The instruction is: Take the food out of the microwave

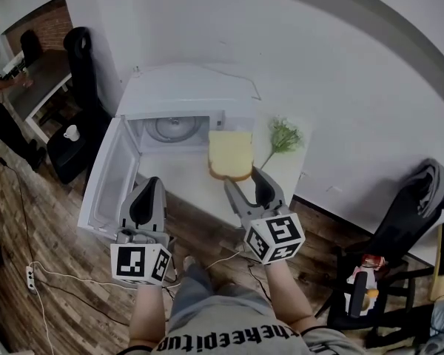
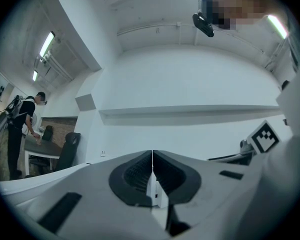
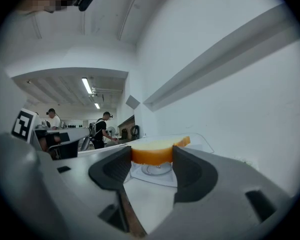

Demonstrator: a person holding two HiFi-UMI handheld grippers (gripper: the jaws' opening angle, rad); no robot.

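A slice of bread point(image 1: 230, 154), pale with a brown crust, hangs in the air in front of the white microwave point(image 1: 185, 95), outside its open cavity. My right gripper point(image 1: 243, 180) is shut on the bread's near edge; in the right gripper view the bread point(image 3: 157, 151) sits pinched between the two dark pads. The microwave door point(image 1: 111, 180) swings open to the left, and the glass turntable point(image 1: 177, 129) inside is bare. My left gripper point(image 1: 149, 192) hovers in front of the door with its jaws pressed together and nothing between them.
A small green plant point(image 1: 283, 134) stands on the white table point(image 1: 207, 191) right of the microwave. A black chair point(image 1: 408, 228) is at the right with a bottle below it. Another person stands at a far table point(image 1: 41, 80) at the left. Cables lie on the wood floor point(image 1: 52, 276).
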